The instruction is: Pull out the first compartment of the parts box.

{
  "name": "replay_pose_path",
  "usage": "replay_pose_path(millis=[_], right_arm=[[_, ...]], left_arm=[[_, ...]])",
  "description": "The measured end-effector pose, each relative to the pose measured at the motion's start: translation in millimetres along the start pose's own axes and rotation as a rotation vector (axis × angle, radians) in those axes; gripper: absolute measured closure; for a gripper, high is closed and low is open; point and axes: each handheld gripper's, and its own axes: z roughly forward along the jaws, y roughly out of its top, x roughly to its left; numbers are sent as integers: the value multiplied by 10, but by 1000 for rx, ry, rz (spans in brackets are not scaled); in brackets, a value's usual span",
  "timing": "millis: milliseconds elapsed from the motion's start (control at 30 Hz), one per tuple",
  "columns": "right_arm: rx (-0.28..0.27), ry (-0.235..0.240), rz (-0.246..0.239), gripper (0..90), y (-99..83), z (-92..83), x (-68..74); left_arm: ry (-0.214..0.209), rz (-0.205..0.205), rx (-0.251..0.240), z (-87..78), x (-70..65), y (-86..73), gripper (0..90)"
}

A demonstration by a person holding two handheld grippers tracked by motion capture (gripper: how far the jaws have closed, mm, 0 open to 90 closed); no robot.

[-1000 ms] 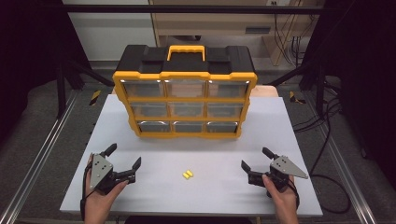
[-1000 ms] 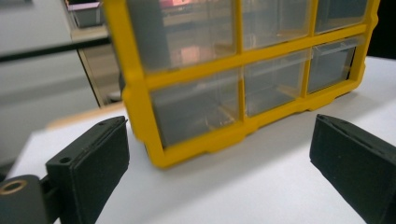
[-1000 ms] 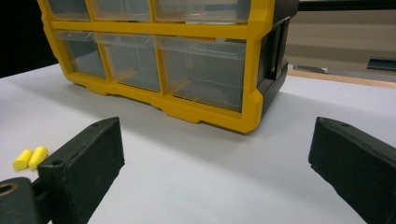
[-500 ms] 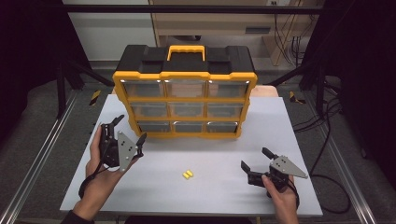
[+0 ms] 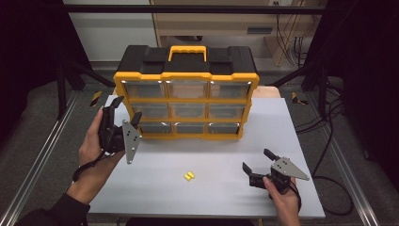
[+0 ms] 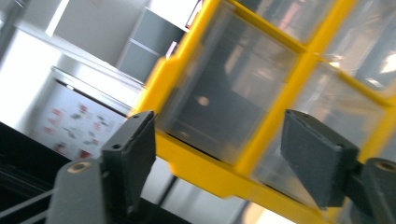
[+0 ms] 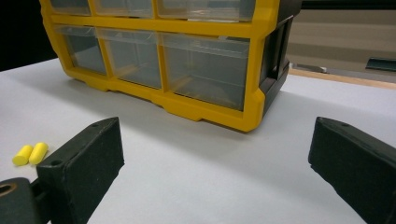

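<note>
Nine clear plastic drawers in three rows fill the front of the yellow-and-black plastic organiser cabinet (image 5: 186, 96), which stands upright at the far middle of the pale grey desk (image 5: 301, 141) with its drawer fronts turned toward the person, so that every drawer can be reached from the near side. The left gripper (image 5: 121, 120) is held off the desk at the cabinet's front left corner, its fingers aimed at the left column of drawers; in the left gripper view the black pads (image 6: 130, 154) frame the yellow corner post and a clear drawer front (image 6: 229, 100), and that view is tilted because the hand is canted. Those fingers have just been closing from a wider spread and now stand partly open with nothing pressed between them, which I judge to be a pre-shaping for a drawer's front lip. The right gripper (image 5: 260, 167) rests low on the desk well in front of the cabinet's right end, its fingers spread wide and empty, apparently parked while the other hand works. In front of the cabinet's middle, between the two grippers and apart from both, lies a pair of small yellow foam earplugs (image 5: 188, 176), side by side and touching; in the right gripper view they sit just left of the left pad (image 7: 30, 153). They lie loose and within easy reach of either hand, probably waiting to go into a drawer once one is pulled out.
</note>
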Motion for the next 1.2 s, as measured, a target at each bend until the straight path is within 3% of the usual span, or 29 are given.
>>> replay_pose_path(millis=[67, 333, 433, 633, 1000, 1200], right_arm=[[1, 0, -3, 37, 1, 3, 3], [4, 0, -2, 37, 1, 2, -4], [4, 2, -2, 36, 2, 1, -2], [3, -2, 2, 36, 3, -5, -9], [5, -3, 3, 36, 1, -4, -9], [6, -1, 6, 37, -3, 0, -11]], left_arm=[[14, 34, -6, 27, 23, 28, 414], [57, 175, 25, 191, 52, 55, 591], [68, 203, 29, 268, 63, 59, 640], [94, 303, 63, 424, 78, -8, 687], [117, 375, 71, 511, 18, -86, 730], [153, 404, 70, 544, -38, -63, 758]])
